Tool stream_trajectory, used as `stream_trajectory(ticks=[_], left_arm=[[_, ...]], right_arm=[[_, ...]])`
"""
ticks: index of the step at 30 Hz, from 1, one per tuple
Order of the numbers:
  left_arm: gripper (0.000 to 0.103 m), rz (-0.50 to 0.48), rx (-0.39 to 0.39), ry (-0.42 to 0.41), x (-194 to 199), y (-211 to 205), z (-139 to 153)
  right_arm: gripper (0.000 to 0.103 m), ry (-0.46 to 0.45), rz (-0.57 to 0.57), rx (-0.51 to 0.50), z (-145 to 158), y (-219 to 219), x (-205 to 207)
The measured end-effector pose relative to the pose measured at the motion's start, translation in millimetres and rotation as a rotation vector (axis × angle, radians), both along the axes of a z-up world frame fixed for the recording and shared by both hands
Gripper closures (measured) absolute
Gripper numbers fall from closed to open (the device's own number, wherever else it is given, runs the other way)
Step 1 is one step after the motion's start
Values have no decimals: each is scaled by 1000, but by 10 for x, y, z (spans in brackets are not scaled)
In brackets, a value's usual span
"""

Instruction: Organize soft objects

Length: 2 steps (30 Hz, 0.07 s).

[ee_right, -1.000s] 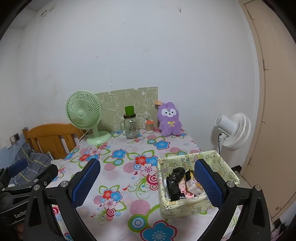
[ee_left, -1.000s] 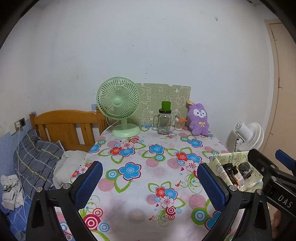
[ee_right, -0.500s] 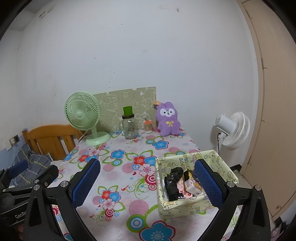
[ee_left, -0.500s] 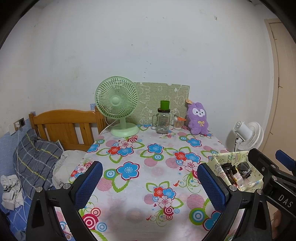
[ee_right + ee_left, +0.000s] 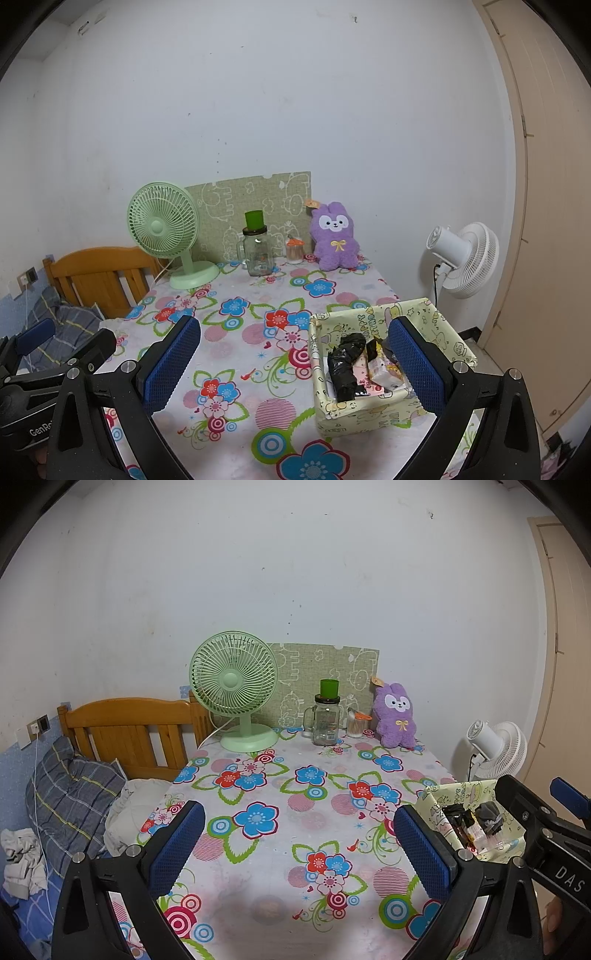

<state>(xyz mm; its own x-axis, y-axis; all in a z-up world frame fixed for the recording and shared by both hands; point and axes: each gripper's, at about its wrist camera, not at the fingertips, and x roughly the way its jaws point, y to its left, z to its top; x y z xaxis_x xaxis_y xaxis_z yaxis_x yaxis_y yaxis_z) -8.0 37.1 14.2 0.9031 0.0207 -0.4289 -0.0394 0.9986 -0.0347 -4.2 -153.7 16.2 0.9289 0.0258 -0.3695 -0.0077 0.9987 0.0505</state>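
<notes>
Right wrist view showed a yellow patterned box near the front right of the flowered tablecloth, holding a crumpled black bag beside a pale packet; the rest of its contents were too jumbled to tell. A glass jar with a green cup on its lid stood at the far edge, and a small tub sat just beside it. The purple plush rabbit sat upright against the wall at the back, well apart from both tools and the box. The right gripper hung spread wide with nothing between its blue pads, its right finger over the box. The left gripper was likewise released and empty above the cloth, the box just beside its right finger.
</notes>
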Motion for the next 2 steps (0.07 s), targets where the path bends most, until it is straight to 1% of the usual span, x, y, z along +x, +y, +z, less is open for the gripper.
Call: stream_trajectory(ticks=[2], left_arm=[[0,0,0,0,11,1,1]], right_arm=[[0,1,0,1,1,-1,2]])
